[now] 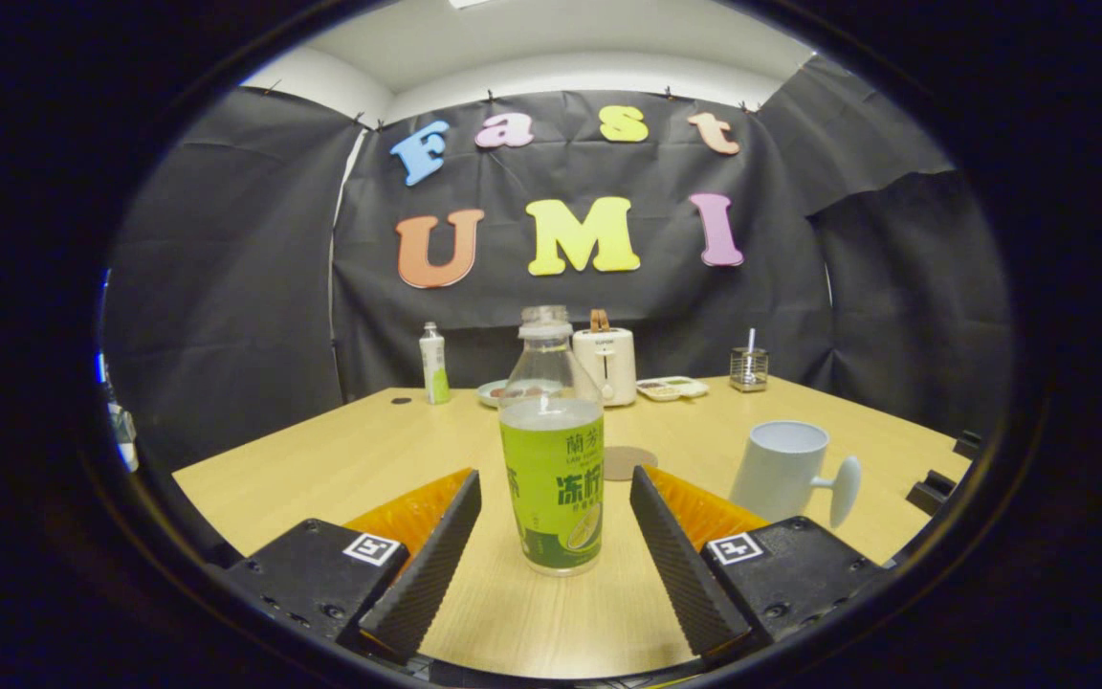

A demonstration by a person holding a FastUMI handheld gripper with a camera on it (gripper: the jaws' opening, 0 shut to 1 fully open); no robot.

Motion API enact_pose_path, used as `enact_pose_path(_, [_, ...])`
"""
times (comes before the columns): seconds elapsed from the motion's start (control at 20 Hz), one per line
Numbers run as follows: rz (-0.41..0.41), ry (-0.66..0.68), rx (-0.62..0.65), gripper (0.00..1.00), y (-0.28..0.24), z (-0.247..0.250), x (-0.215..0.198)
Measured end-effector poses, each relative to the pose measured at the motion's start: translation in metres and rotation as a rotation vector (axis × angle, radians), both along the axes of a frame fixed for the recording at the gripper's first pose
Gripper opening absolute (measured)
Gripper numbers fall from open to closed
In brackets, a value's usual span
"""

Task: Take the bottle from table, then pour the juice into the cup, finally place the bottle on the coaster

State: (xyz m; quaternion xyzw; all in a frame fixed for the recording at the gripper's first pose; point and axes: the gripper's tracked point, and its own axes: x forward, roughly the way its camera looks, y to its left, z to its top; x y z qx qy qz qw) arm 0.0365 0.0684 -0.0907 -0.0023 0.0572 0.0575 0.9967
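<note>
The bottle [551, 459] stands upright on the desk [341, 459] between the two fingers [422, 565], its cap off and its green label facing the camera; its body hides part of the plate [492, 390] behind it and the near side of the white toaster [608, 364]; the round coaster [628, 462] lies just beyond the bottle, its left part covered by the bottle's side; the white cup [785, 469] stands to the right of the right finger, handle turned outward, its base cut by the gripper's housing. The gripper [556, 522] is held low and level over the desk, pointing straight at the bottle; its jaws are spread wide, with a clear gap on each side of the bottle, touching nothing. At the far edge of the desk stand a small bottle [433, 364], a tray [672, 388] and a wire holder [749, 368]; their contents are too small to make out.
</note>
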Motion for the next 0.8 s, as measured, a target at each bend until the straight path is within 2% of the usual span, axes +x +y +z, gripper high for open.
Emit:
enact_pose_path(0.35, [-0.025,0.088,-0.024,1.00,0.005,-0.023,0.033])
enact_pose_path(0.6, [-0.037,0.125,-0.018,1.00,0.005,-0.029,0.040])
enact_pose_path(0.8, [-0.035,0.130,0.002,0.93,0.005,-0.028,0.039])
